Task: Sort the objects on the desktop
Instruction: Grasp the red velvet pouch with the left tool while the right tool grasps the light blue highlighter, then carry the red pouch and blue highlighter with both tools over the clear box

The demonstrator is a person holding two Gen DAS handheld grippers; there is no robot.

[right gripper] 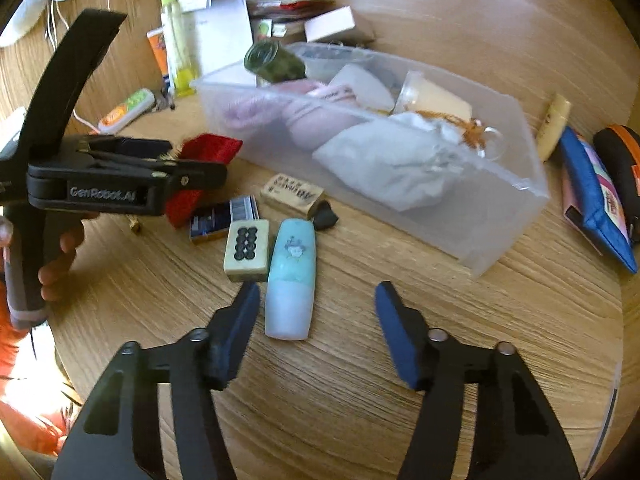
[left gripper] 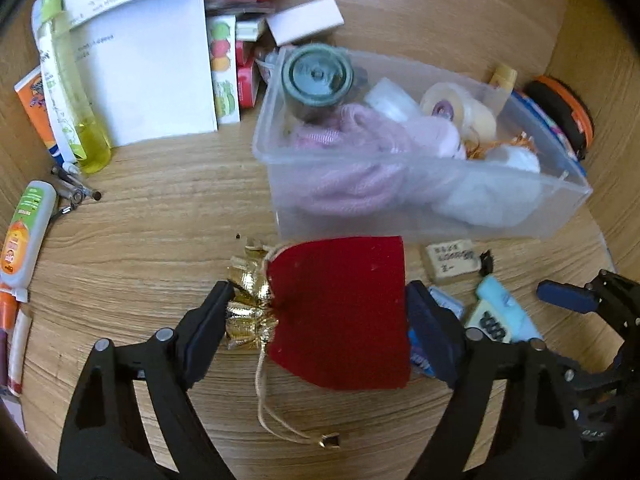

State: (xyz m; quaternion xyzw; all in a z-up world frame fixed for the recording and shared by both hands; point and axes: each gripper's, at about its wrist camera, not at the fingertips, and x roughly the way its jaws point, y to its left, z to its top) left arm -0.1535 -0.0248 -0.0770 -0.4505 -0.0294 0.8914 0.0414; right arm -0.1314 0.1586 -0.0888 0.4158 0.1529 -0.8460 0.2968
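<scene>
one red pouch (left gripper: 340, 312) between left jaws, one clear bin (left gripper: 420, 216) beyond

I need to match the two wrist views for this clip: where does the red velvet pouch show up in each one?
Left wrist: the red velvet pouch sits low in the centre, between the fingers of the left tool.
Right wrist: the pouch is at mid-left, mostly hidden behind the left tool, red showing above and below it.
Shared landmark: the clear plastic bin lies just beyond the pouch in both views.
</scene>
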